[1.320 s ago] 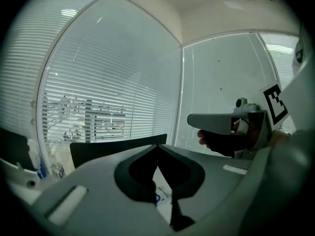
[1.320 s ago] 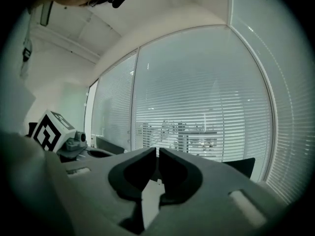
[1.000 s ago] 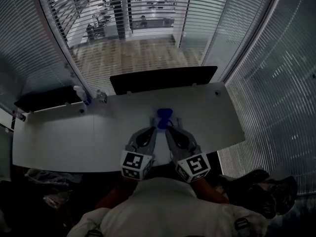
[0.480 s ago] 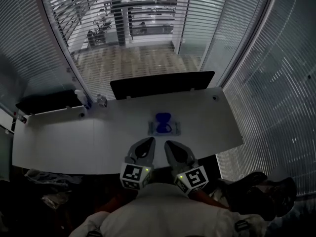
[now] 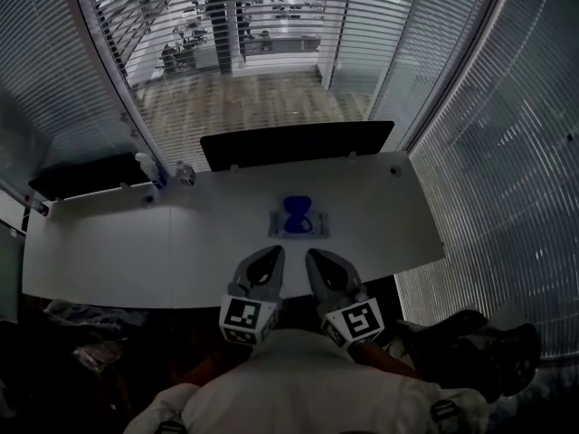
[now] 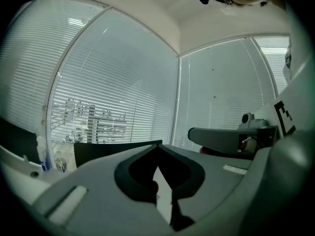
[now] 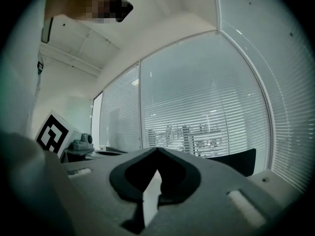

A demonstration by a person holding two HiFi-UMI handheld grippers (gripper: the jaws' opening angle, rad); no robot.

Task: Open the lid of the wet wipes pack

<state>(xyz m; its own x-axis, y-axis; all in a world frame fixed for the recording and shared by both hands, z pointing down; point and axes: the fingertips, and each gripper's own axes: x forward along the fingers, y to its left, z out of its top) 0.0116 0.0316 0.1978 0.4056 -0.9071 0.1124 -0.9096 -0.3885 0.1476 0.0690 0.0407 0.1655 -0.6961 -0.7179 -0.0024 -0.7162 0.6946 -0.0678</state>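
Our white counter (image 5: 109, 251) walled by glass with slatted blinds (image 5: 488, 152), wet wipes pack (image 5: 299, 223) at its middle, apart from our left gripper (image 5: 272, 254) and right gripper (image 5: 311, 257), both jaws closed on nothing

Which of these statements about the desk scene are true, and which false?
1. The wet wipes pack lies on the white table, beyond the left tongs and the right tongs. True.
2. The right tongs grip the pack. False: they are shut on nothing, short of it.
3. The left tongs stand wide open. False: they are shut.
4. A spray bottle stands at the table's far left. True.
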